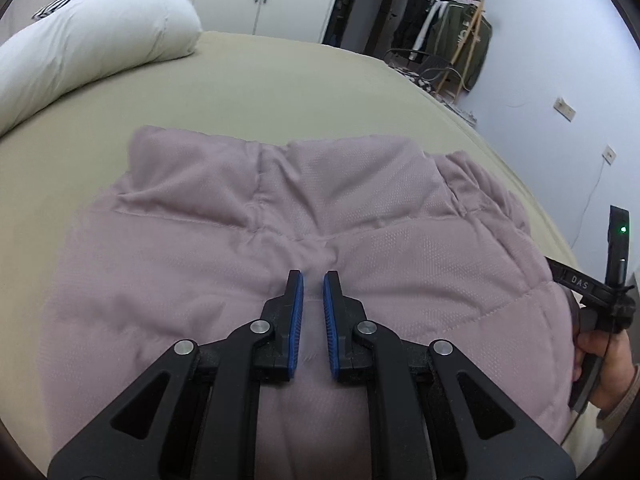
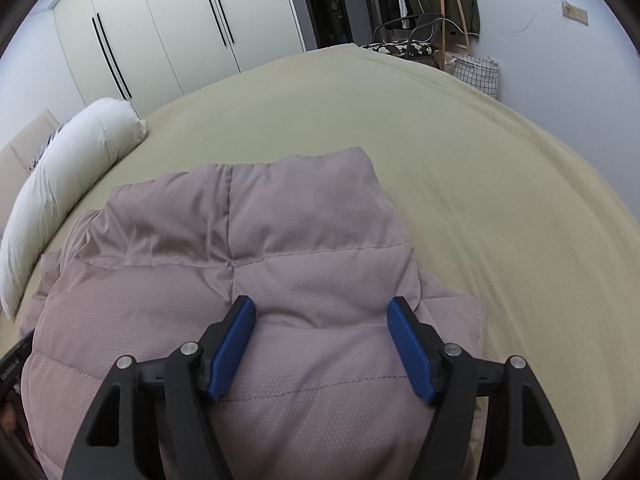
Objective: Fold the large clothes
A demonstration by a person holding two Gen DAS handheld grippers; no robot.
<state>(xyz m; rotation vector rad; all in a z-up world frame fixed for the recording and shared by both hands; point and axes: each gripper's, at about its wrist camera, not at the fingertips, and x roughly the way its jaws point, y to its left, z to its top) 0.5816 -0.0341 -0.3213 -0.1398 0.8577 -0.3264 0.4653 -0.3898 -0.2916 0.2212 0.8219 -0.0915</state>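
Observation:
A mauve quilted puffer jacket [image 1: 240, 240] lies folded on the beige bed [image 1: 280, 80], collar end away from me. My left gripper [image 1: 313, 280] sits over its middle with the jaws nearly closed on a small pinch of the fabric. The jacket also shows in the right wrist view [image 2: 300, 240]. My right gripper [image 2: 322, 308] is open wide and hovers over the jacket's right part, holding nothing. The right gripper's body and the hand on it show at the right edge of the left wrist view [image 1: 600, 320].
A white pillow [image 1: 88, 44] lies at the far left of the bed. White wardrobes [image 2: 160, 28] stand behind. A chair and a rack with hanging clothes [image 1: 444, 40] stand at the far right, beside a checked laundry basket [image 2: 478, 72].

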